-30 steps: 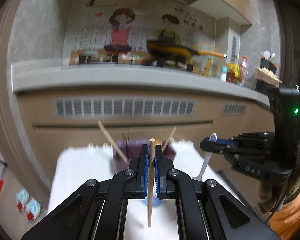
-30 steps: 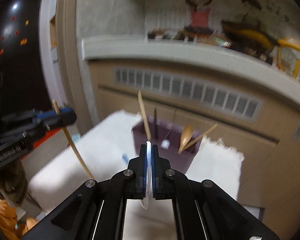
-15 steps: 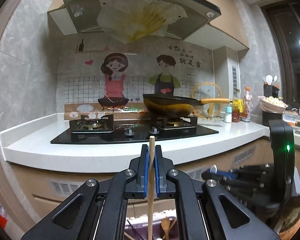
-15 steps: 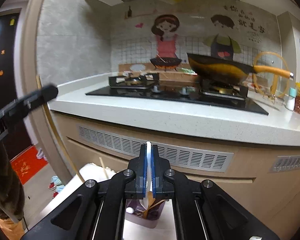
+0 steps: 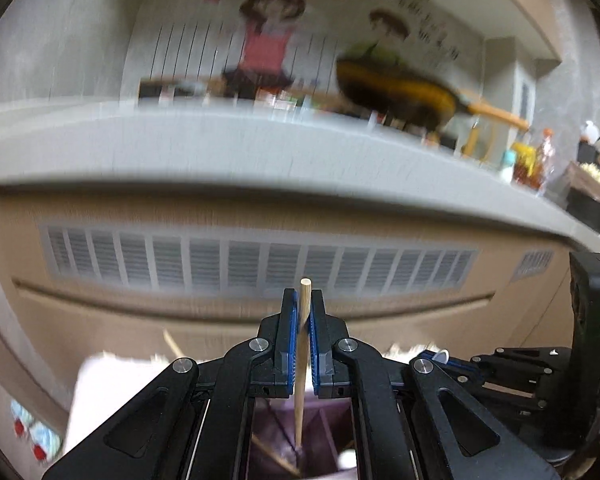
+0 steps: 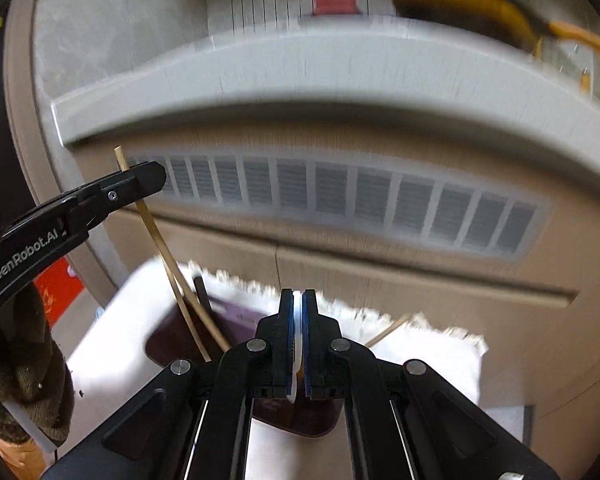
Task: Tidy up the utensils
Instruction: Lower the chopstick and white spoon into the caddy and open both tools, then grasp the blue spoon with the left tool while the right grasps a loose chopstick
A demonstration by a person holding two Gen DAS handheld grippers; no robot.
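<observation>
**Both grippers over the holder, each gripping a utensil**

While both wrist views are blurring w/ motion, the left gripper [image 5: 304, 340] is clamping a wooden chopstick [image 5: 301, 376] between its blue pads, jaws nearly closed on the stick. It's standing about upright, top end poking just above the fingertips, lower end reaching down into the purple utensil holder [image 5: 324, 432] below. In the right wrist view the same chopstick [image 6: 156, 236] is slanting down into the holder [image 6: 168, 340], beside other sticks already leaning inside. The right gripper [image 6: 298, 336] is pinching a white spoon handle [image 6: 297, 344], jaws closed tight on it, directly above the holder. The holder is sitting on a white towel [image 6: 432, 352] in front of the kitchen counter [image 6: 340, 68].
</observation>
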